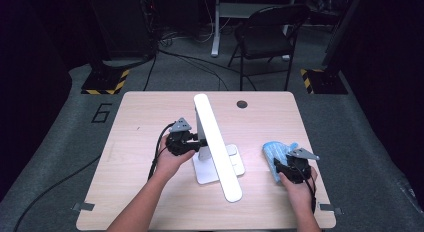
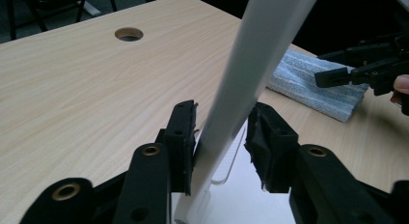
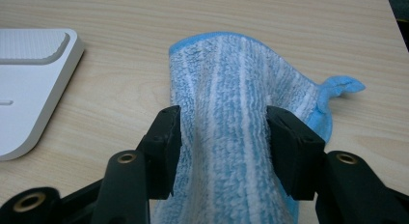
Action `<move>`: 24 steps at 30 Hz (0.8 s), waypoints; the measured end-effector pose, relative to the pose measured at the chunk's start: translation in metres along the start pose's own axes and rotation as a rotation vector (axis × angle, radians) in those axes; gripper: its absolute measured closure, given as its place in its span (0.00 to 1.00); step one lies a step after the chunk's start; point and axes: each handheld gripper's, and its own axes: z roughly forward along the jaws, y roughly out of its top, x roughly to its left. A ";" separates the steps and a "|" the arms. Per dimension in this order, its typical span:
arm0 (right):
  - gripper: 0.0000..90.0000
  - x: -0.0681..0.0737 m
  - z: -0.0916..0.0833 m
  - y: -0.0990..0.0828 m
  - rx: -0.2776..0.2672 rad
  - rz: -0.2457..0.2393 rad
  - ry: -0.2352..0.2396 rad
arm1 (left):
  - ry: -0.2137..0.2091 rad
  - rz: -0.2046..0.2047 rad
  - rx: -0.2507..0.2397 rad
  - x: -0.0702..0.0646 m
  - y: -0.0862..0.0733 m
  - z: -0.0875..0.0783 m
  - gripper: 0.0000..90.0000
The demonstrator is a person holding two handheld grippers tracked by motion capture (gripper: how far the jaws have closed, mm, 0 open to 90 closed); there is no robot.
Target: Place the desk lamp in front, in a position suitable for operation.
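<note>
While the left gripper (image 2: 219, 137) straddles the lamp arm (image 2: 241, 84), the right gripper (image 3: 222, 132) pinches the cloth (image 3: 236, 89) near the table edge (image 1: 320, 192)

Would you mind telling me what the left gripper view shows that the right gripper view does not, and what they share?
The left gripper view has the white lamp arm between the left gripper's jaws, the near pad touching it, plus the table's round hole and the right gripper farther off. The right gripper view has the lamp base and the right gripper's jaws pinching the cloth into a ridge. Both show the blue cloth and the wooden table.
</note>
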 end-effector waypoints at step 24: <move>0.54 0.008 -0.019 0.006 -0.127 0.022 0.009 | 0.111 0.033 0.018 -0.013 -0.007 -0.016 0.82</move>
